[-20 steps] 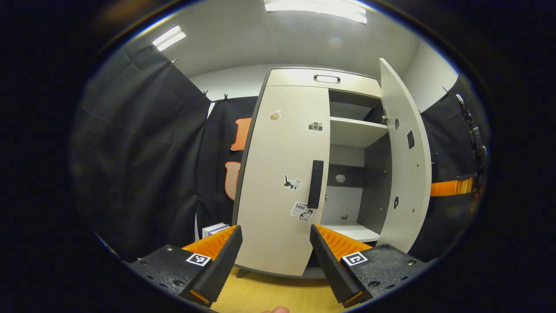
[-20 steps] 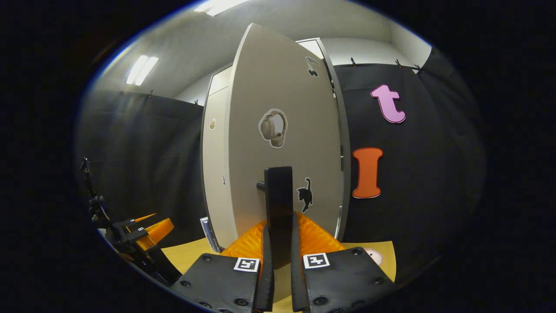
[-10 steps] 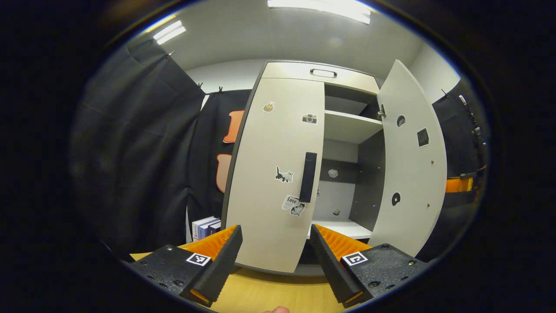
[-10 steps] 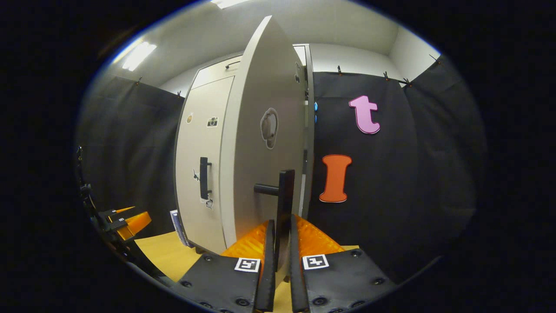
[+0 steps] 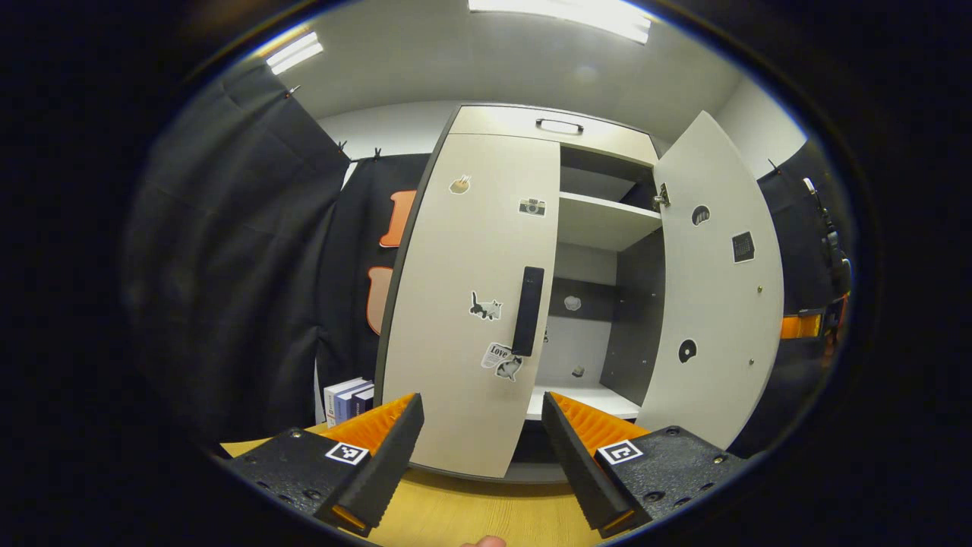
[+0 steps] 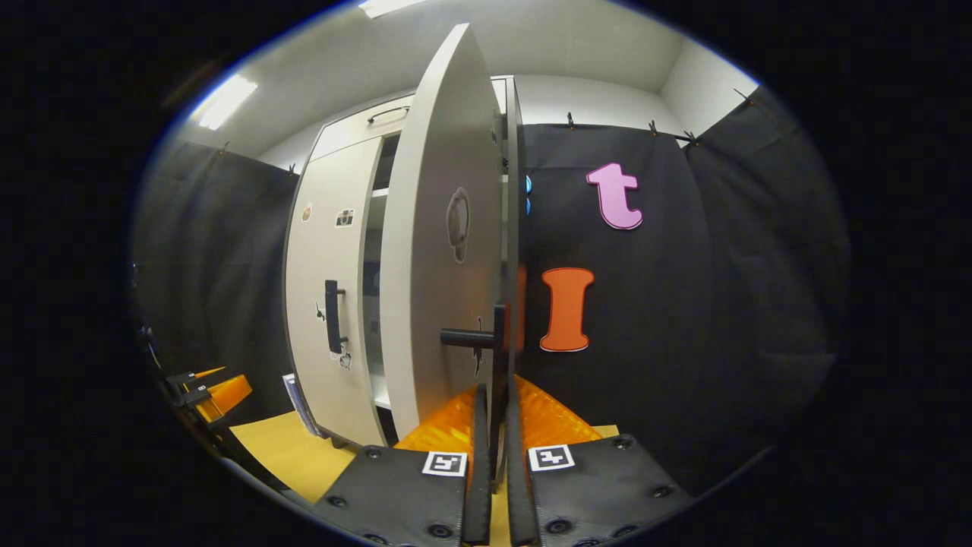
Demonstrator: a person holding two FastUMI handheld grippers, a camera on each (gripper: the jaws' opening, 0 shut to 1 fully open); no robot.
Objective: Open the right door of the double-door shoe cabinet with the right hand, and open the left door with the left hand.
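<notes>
The shoe cabinet point(image 5: 524, 133) stands in front of you on the yellow wooden surface point(image 5: 471, 516), against the black cloth wall. Its right door point(image 5: 714, 304) is swung well out, so from your left claw view you look at its inner face and into the open right half, where an upper shelf point(image 5: 604, 220) and a lower shelf point(image 5: 585, 399) show. The left door point(image 5: 471, 304) is shut flat against the cabinet front, with its dark vertical handle point(image 5: 528, 311) near the inner edge and several small stickers around it.

In your right claw view, the right door point(image 6: 440, 251) stands nearly edge-on to you, and its dark handle point(image 6: 497, 342) sticks out on a short post. Your right claw point(image 6: 493, 456) is clamped narrow on that handle, both fingers pressing its lower end.

Your left claw point(image 5: 482, 463) is spread wide and holds nothing; it sits low in front of the left door, apart from it, with the handle above and between the fingers. From the right claw view, the same left claw point(image 6: 213, 391) shows far off at the left edge.

A few books point(image 5: 345, 395) stand on the surface just left of the cabinet.
</notes>
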